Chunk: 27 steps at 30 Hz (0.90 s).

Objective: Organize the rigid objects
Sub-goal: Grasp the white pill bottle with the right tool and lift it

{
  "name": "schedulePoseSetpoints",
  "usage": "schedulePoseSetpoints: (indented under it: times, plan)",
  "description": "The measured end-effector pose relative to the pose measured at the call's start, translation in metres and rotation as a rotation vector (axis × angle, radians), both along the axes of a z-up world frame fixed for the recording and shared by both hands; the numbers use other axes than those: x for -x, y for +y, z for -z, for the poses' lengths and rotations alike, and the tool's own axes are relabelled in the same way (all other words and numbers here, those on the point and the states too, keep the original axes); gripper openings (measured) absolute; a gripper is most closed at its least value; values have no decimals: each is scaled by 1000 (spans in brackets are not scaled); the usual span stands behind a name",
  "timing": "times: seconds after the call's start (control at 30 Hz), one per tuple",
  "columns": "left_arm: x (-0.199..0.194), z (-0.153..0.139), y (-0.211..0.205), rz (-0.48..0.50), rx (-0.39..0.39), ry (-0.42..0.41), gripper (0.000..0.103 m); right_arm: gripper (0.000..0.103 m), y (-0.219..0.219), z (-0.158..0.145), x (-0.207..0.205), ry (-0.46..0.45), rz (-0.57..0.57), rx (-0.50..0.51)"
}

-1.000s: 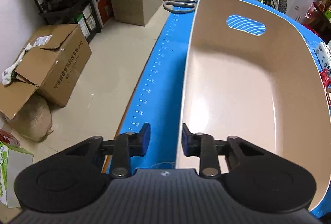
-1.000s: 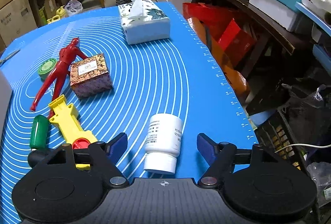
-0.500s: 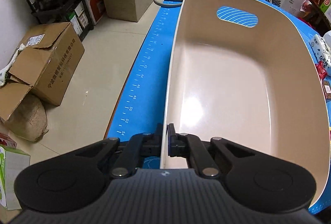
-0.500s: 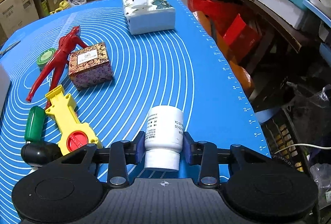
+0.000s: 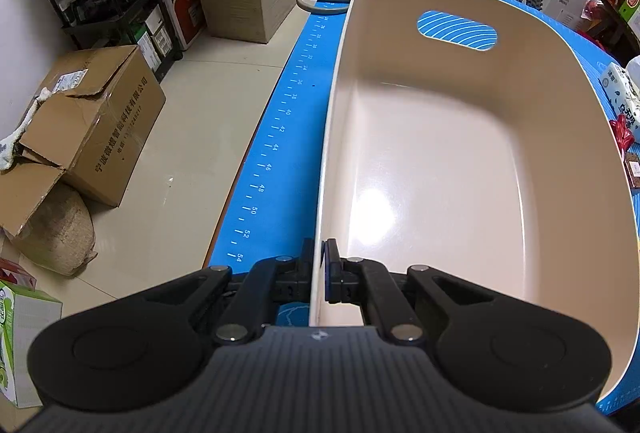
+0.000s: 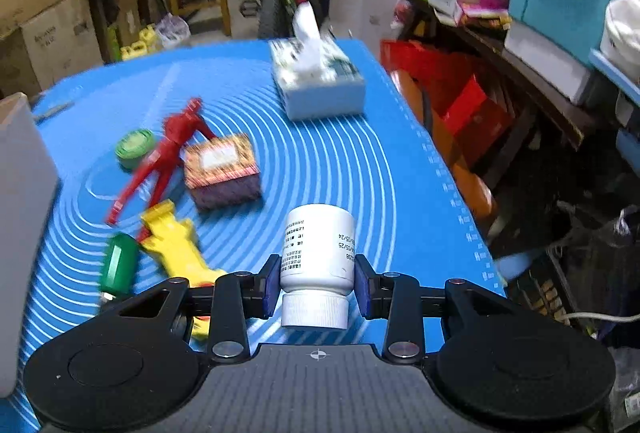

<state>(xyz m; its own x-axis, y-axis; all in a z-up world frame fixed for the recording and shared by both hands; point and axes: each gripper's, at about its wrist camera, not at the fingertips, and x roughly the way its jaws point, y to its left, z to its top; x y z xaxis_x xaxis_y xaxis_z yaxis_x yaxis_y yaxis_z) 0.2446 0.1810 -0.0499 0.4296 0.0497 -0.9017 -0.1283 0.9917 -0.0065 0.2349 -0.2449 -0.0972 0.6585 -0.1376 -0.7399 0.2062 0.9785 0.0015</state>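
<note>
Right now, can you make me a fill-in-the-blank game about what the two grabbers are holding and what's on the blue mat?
1. The right gripper is shut on a white ____.
2. The left gripper pinches the rim of the beige ____.
3. The beige tub's inside is ____.
4. The toy figure beside the patterned box is coloured ____.

Missing words: bottle; tub; empty; red

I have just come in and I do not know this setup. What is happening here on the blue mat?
A person is tidying loose objects with two handheld grippers. The left gripper is clamped on the rim of an empty beige plastic bin. The right gripper grips a white pill bottle, cap toward the camera. A red figure, a patterned box, a yellow toy and a tissue box lie on the blue mat.
</note>
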Motion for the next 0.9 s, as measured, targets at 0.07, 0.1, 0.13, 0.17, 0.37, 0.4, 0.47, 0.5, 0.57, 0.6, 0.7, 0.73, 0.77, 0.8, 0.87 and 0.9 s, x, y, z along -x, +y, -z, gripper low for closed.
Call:
schedulePoseSetpoints:
  times: [0.07,0.1,0.13,0.17,0.37,0.4,0.47,0.5,0.57,0.6,0.7,0.73,0.77,0.8,0.87,0.9]
  plan:
    - [0,0,0,0,0,0,6,44,6,-11,2,-37,-14,-7]
    - [0,0,1,0,0,0,6,44,10,-17,3,-54,-22,-14]
    - [0,0,1,0,0,0,6,44,14,-23,3,-73,-32,-23]
    - [0,0,0,0,-1,0,6,44,19,-29,3,-89,-42,-32]
    - [0,1,-4,-2,-7,0,6,44,58,-60,-1,-182,-126,-74]
    - [0,1,-5,-3,-7,0,6,44,65,-65,-2,-196,-140,-82]
    - [0,1,-4,-2,-8,0,6,44,80,-75,-4,-227,-171,-95]
    - [0,1,-4,-2,-8,-1,6,44,88,-79,-5,-241,-188,-101]
    - [0,1,-4,-1,-9,0,6,44,105,-89,-7,-265,-224,-111]
    - [0,1,-4,0,-9,0,6,44,113,-93,-9,-276,-243,-114]
    - [0,1,-4,0,-10,0,6,44,138,-102,-14,-299,-298,-121]
    - [0,1,-4,-1,-10,0,6,44,147,-104,-17,-301,-318,-124]
    - [0,1,-3,-2,-9,0,6,44,155,-104,-19,-300,-337,-129]
    - [0,1,-3,-2,-10,0,6,44,163,-105,-22,-296,-356,-133]
    - [0,1,-3,0,-12,0,6,44,181,-105,-28,-284,-394,-134]
    - [0,0,-3,0,-13,-1,6,44,188,-104,-29,-279,-409,-131]
